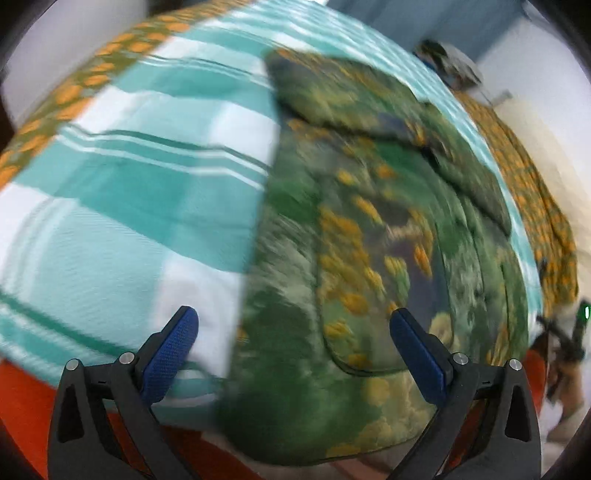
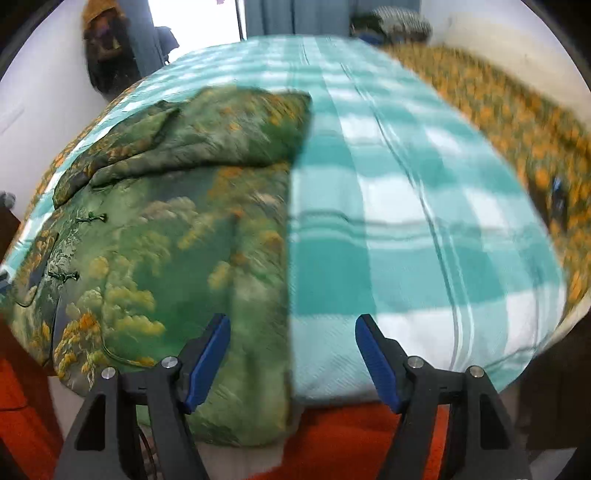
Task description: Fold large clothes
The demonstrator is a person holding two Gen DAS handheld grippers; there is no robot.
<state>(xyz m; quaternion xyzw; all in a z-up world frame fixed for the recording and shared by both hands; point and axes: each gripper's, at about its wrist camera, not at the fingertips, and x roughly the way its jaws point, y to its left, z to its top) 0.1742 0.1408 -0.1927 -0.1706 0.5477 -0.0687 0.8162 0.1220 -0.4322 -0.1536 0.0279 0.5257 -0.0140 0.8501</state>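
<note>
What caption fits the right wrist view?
Open right gripper above green garment's edge on checked blanket.

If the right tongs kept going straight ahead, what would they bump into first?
Probably the straight edge of the green patterned garment, where it meets the teal checked blanket. The open right tongs point right at that border; blur makes depth uncertain.

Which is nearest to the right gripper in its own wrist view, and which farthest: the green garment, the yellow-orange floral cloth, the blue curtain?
1. Green garment, just ahead of the right gripper, left side.
2. Yellow-orange floral cloth, along the bed's right edge.
3. Blue curtain, behind the bed, top centre.
</note>
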